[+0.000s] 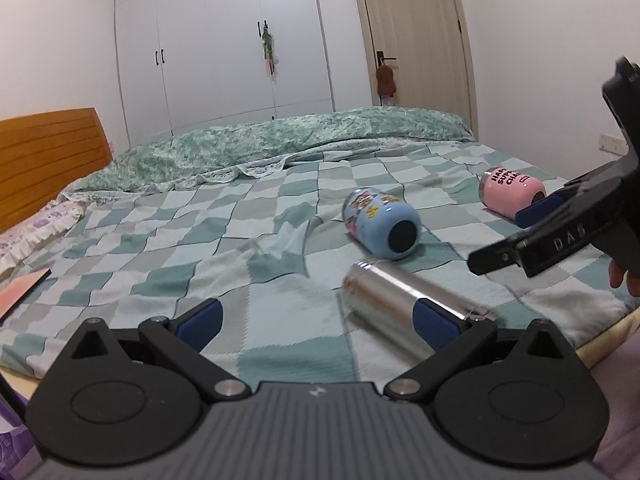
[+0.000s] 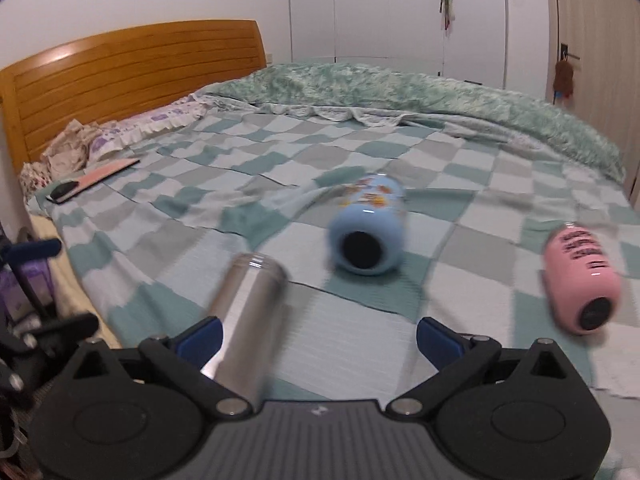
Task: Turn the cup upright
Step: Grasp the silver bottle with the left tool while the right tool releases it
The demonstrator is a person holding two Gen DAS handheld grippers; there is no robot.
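Three cups lie on their sides on the checkered bedspread. A silver steel cup (image 1: 394,304) (image 2: 250,308) lies nearest. A light blue cartoon cup (image 1: 380,222) (image 2: 366,226) lies behind it, base toward me. A pink cup (image 1: 510,194) (image 2: 580,276) lies to the right. My left gripper (image 1: 316,318) is open and empty, low over the bedspread, its right finger next to the silver cup. My right gripper (image 2: 318,336) is open and empty, with the silver cup beside its left finger. It also shows in the left wrist view (image 1: 516,232), near the pink cup.
A green quilt (image 1: 280,148) lies folded along the far side of the bed. A wooden headboard (image 2: 132,76) and pillows are at the left. A flat pink item (image 2: 104,174) and a dark object (image 2: 66,190) lie near the pillows. White wardrobes and a door stand behind.
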